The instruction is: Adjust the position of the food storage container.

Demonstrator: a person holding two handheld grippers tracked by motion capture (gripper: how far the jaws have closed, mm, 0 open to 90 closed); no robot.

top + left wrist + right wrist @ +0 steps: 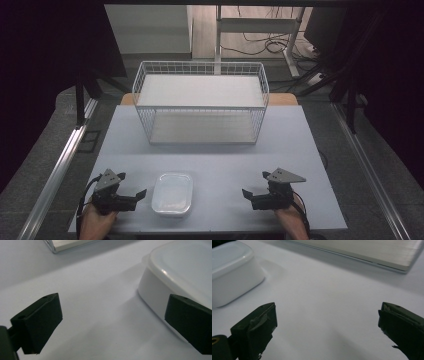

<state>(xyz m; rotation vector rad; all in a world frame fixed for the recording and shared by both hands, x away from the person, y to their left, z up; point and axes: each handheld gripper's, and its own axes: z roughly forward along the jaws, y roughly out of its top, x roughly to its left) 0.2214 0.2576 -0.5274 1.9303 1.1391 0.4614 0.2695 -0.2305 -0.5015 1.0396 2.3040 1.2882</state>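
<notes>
A white rectangular plastic container (173,193) with a lid sits near the table's front edge, between the two grippers. My left gripper (131,184) rests just left of it, open and empty, jaws pointing right toward it. In the left gripper view the container (175,272) lies at the right, close behind the right jaw. My right gripper (255,185) stands open and empty to the container's right, some way off, jaws pointing left. In the right gripper view the container (232,275) is at the upper left.
A white wire basket shelf (201,102) with two tiers stands at the back middle of the pale table (220,160). Its base edge (372,252) crosses the top of the right gripper view. Metal rails run along both sides of the table.
</notes>
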